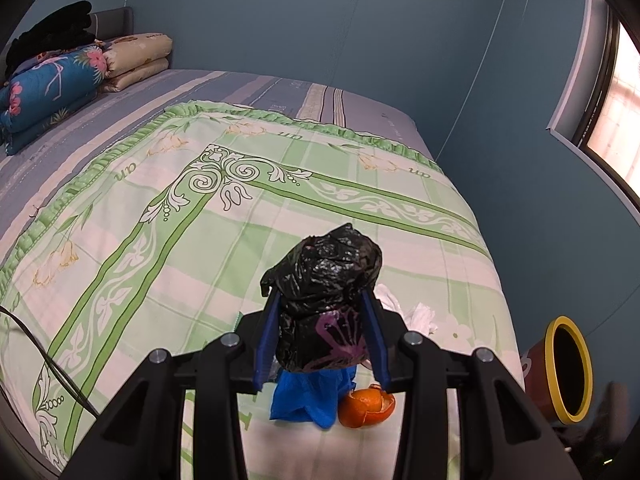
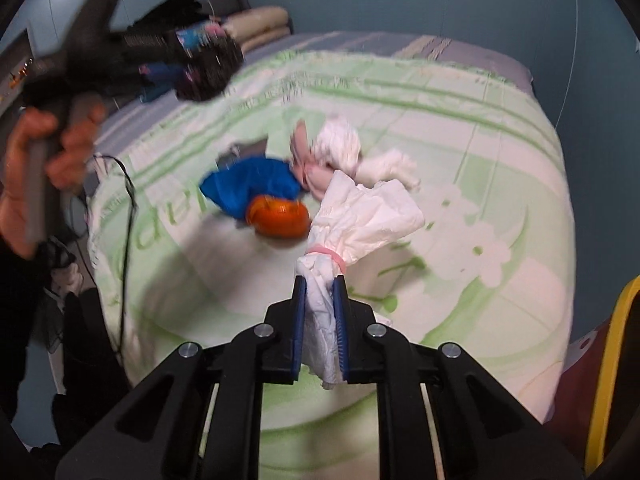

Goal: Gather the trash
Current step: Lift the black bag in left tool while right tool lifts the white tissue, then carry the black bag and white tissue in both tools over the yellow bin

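Note:
My left gripper (image 1: 323,300) is shut on a crumpled black plastic bag (image 1: 324,280) and holds it above the bed. Below it lie a blue wrapper (image 1: 308,398) and an orange peel (image 1: 366,404). My right gripper (image 2: 320,280) is shut on a white paper bundle (image 2: 360,224) tied with a pink band, held over the bed. In the right wrist view the blue wrapper (image 2: 248,188), the orange peel (image 2: 278,216) and more white and pink tissue wads (image 2: 340,148) lie on the green quilt (image 2: 460,120). The left gripper with its black bag (image 2: 204,64) shows blurred at upper left.
A bin with a yellow rim (image 1: 570,368) stands on the floor right of the bed; its rim also shows in the right wrist view (image 2: 608,380). Folded blankets (image 1: 52,80) are stacked at the bed's head. A black cable (image 2: 126,208) hangs at the bed's left edge.

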A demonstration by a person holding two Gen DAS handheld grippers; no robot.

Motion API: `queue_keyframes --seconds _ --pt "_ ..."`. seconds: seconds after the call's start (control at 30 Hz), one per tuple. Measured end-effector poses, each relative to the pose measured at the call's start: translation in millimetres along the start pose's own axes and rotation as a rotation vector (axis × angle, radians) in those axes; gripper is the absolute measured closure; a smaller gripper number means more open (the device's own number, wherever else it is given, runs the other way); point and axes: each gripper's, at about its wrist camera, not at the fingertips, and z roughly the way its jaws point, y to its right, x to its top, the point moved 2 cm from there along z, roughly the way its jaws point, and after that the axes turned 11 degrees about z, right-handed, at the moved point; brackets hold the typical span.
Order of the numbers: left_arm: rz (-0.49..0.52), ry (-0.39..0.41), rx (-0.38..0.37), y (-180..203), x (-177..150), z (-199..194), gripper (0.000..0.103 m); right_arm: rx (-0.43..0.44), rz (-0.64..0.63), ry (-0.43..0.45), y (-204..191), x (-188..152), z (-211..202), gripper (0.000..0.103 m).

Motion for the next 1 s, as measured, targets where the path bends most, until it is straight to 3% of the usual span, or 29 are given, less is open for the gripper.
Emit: queue_keyframes --seconds 0.1,0.43,1.0 --pt "0.003 0.002 -0.013 8.1 1.7 0.5 0.067 0.026 0.004 0.046 2.6 8.2 -28.4 0.090" --pt "0.076 0.038 -0.089 66.6 16.1 -11.2 0.067 -0.001 0.040 0.242 39.4 24.6 -124.6 0.090" --pt "0.256 0.097 -0.314 218.5 32.9 -21.6 0.067 -0.181 0.182 0.432 133.8 10.4 -217.2 0.090"
